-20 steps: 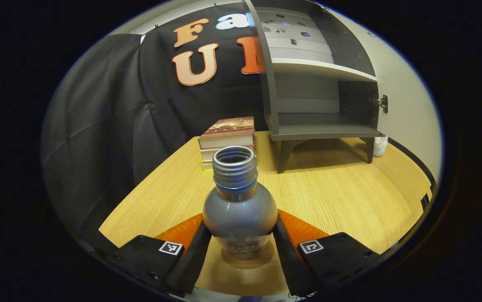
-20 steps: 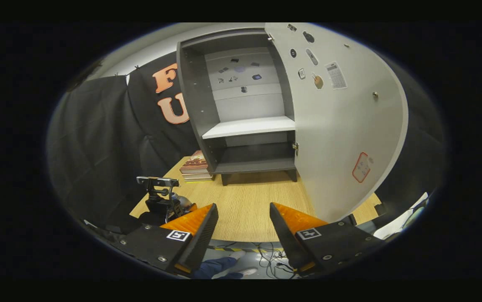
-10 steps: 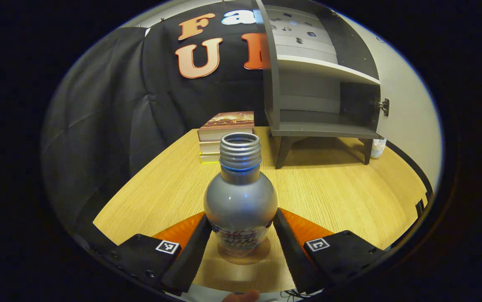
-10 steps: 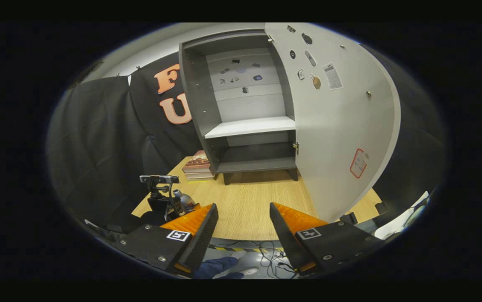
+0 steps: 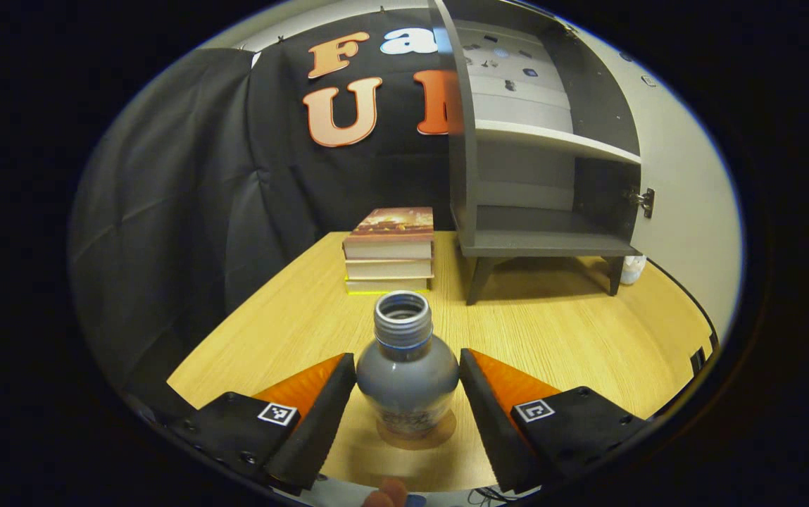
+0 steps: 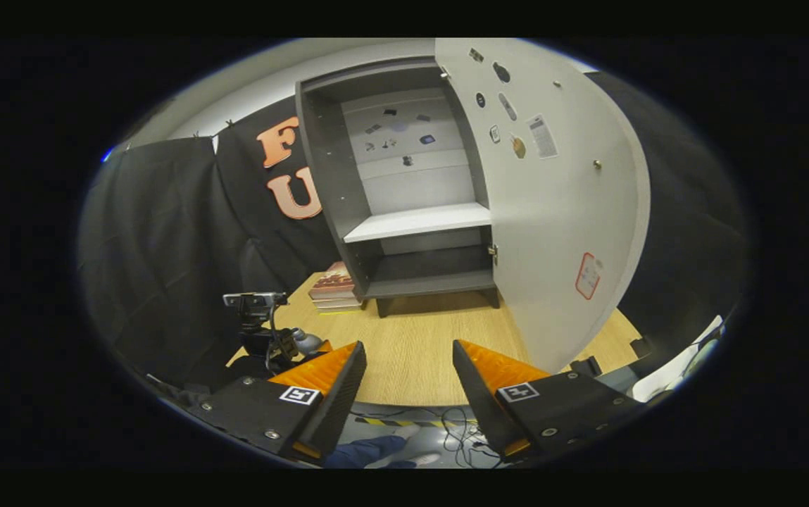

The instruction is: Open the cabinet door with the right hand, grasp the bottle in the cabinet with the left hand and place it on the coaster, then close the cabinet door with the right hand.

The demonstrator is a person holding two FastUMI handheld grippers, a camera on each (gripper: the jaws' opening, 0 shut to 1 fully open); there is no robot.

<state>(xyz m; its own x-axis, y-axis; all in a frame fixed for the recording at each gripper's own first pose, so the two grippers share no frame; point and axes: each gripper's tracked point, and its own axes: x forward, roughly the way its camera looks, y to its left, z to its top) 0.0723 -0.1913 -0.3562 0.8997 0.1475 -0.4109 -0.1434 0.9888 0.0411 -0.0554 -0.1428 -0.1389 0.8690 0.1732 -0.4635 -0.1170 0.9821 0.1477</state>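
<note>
The bottle (image 5: pixel 407 373) is set on the coaster (image 5: pixel 416 435) on the tabletop (image 5: pixel 573 331); behind it, books (image 5: pixel 390 249) are stacked left of the cabinet (image 5: pixel 538 155).

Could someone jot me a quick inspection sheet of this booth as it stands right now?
Surface: wooden table, bare near the cabinet.
Job's things: bottle upright on the coaster; cabinet shelves bare, door swung open.
Clutter: stack of books beside the cabinet.
Grippers: left tool open, fingers flanking the bottle, narrow gaps each side; right tool open, holding nothing.
Cables: cords on the floor below the table edge.
Surroundings: black cloth wall; stickers on the door.
</note>
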